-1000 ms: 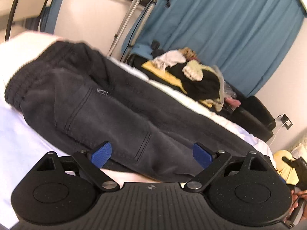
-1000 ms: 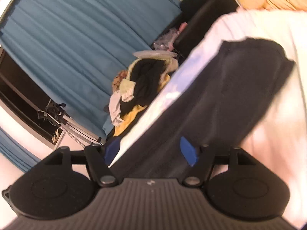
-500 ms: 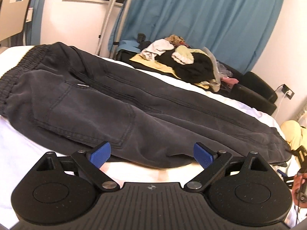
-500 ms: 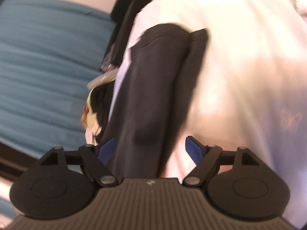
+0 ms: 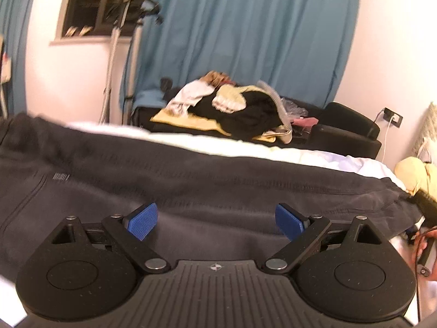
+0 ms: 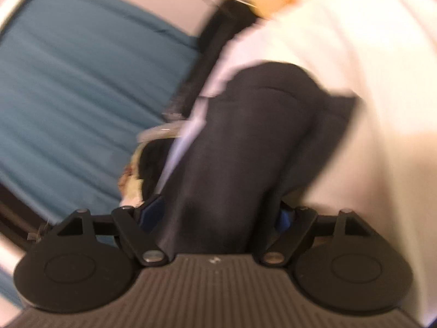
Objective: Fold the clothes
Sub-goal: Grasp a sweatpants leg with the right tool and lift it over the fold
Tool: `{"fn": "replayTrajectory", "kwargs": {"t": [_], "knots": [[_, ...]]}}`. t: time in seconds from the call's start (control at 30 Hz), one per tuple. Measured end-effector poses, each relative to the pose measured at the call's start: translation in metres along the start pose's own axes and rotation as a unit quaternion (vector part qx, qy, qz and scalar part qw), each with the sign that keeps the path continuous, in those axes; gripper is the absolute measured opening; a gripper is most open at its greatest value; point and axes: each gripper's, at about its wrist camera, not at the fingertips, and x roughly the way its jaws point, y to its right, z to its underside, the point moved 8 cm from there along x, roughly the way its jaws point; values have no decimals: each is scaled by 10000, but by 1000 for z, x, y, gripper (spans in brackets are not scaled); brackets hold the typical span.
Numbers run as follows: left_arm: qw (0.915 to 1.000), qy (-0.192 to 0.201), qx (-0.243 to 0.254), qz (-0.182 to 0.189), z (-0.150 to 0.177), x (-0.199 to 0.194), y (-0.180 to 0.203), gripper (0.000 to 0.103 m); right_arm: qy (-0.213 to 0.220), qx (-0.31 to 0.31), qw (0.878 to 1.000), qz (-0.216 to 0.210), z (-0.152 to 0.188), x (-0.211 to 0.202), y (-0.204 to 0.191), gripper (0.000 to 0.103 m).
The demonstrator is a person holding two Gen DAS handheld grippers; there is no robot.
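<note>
Lying stretched across the white bed (image 5: 314, 161) from left to far right in the left wrist view, the dark trousers (image 5: 191, 191) fill the ground just beyond the left gripper (image 5: 215, 220), whose jaws stand wide apart with the blue pads (image 5: 143, 220) over the near edge of the cloth; nothing is pinched between them. The waist end lies at the left, blurred, and the leg ends run off to the right near a yellow cushion (image 5: 415, 175). Beyond the bed a heap of clothes (image 5: 232, 109) sits on a black sofa (image 5: 347, 131) before a blue curtain (image 5: 245, 32). At the far right edge part of a hand (image 5: 423, 246) shows, holding something dark. In the right wrist view, which is tilted and heavily blurred, the same trousers (image 6: 245, 150) run away from the right gripper (image 6: 218, 216) toward the far side of the bed (image 6: 368, 54), and a fold of the cloth rises between its jaws. Those jaws have just been opening and now stand apart, each blue pad (image 6: 285, 217) beside the fabric; whether the pads touch it I cannot tell through the blur. The curtain (image 6: 82, 82) fills the left.
</note>
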Motion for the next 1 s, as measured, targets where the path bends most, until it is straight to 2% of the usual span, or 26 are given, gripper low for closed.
{"fn": "replayTrajectory", "kwargs": {"t": [0.07,0.13,0.2,0.3,0.33,0.37,0.47,0.57,0.63,0.73,0.8,0.9,1.0], "knots": [[10000,5,-47,-1,2,14,1,95,1,-84,9999,-104,1,1,1,81],[9995,-221,-223,73,9,30,-2,95,3,67,10000,-51,4,4,15,73],[9993,-336,-181,-59,17,40,-8,95,108,219,9997,15,-1,9,29,51],[9976,-585,18,-381,28,55,-17,95,302,261,9990,193,-4,15,34,37],[9962,-745,56,-443,33,60,-18,95,350,57,9989,306,-4,14,29,35],[9951,-856,124,-481,36,64,-18,95,429,-247,9978,430,-4,11,21,28],[9940,-844,415,-563,38,62,-13,95,764,-986,9897,699,-5,1,-12,19],[9952,-814,272,-474,32,52,-17,95,1082,-1423,9818,648,0,-13,-50,17],[9974,-576,-8,-437,20,39,-23,95,1188,-1842,9745,471,8,-18,-88,17],[9969,-125,-403,-671,3,19,-39,95,1230,-2718,9545,-40,41,-22,-156,16],[9945,110,-740,-735,-7,7,-54,95,1078,-3280,9375,-430,81,-23,-198,17],[9881,177,-1225,-911,-13,-4,-79,95,620,-4107,9041,-999,164,-17,-250,17],[9822,105,-1337,-1317,-11,-8,-101,95,-140,-4786,8673,-1360,265,-15,-259,17]]}}
